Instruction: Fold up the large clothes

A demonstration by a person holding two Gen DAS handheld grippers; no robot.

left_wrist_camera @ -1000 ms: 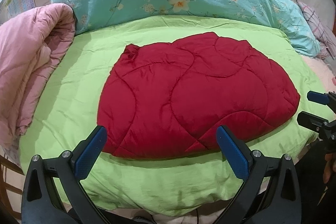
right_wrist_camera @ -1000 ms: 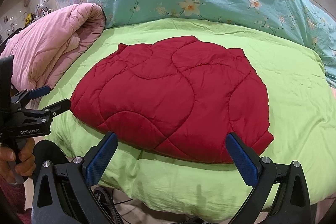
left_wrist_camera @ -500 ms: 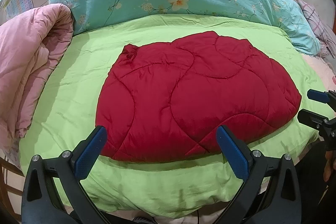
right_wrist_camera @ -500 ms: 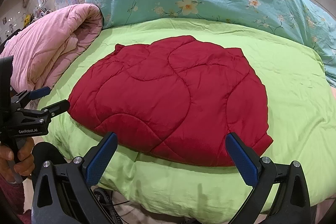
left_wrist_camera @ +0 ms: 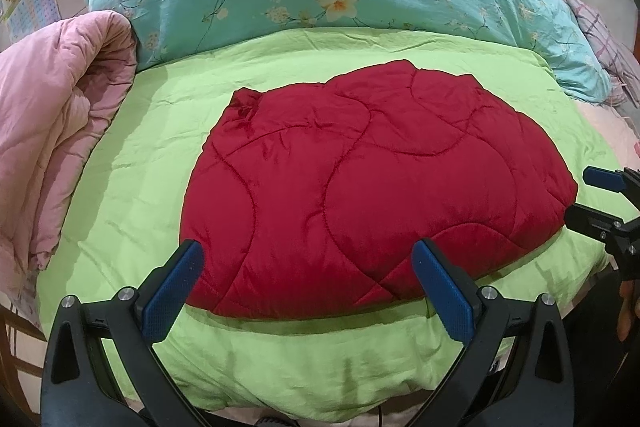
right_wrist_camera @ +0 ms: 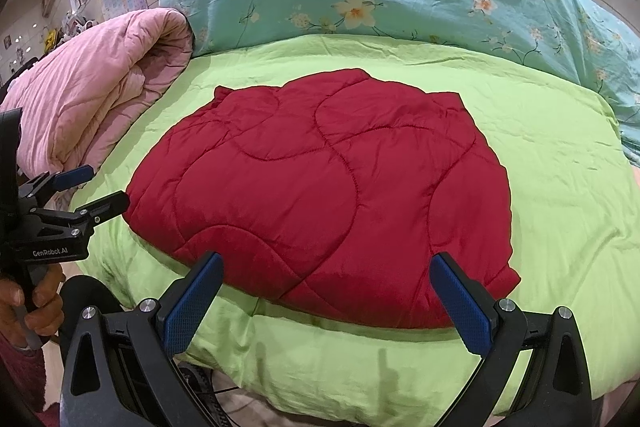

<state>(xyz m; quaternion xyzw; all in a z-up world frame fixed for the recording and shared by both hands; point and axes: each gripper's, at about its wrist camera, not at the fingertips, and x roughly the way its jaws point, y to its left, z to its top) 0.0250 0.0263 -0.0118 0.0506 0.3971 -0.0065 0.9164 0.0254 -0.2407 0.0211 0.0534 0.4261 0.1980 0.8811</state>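
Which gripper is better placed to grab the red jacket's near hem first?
Roughly even, slight edge left. The left gripper is open with the red quilted jacket hem between its fingers; the right gripper is open too, over the hem's right end. Neither touches it.

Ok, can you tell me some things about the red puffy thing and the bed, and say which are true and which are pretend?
1. The red quilted garment lies on the green cover. True.
2. The left hand-held gripper is squeezing the garment. False: it is open, holding nothing.
3. A pink quilt is bunched to the garment's left. True.
4. The right hand-held gripper is shut. False: it is open.
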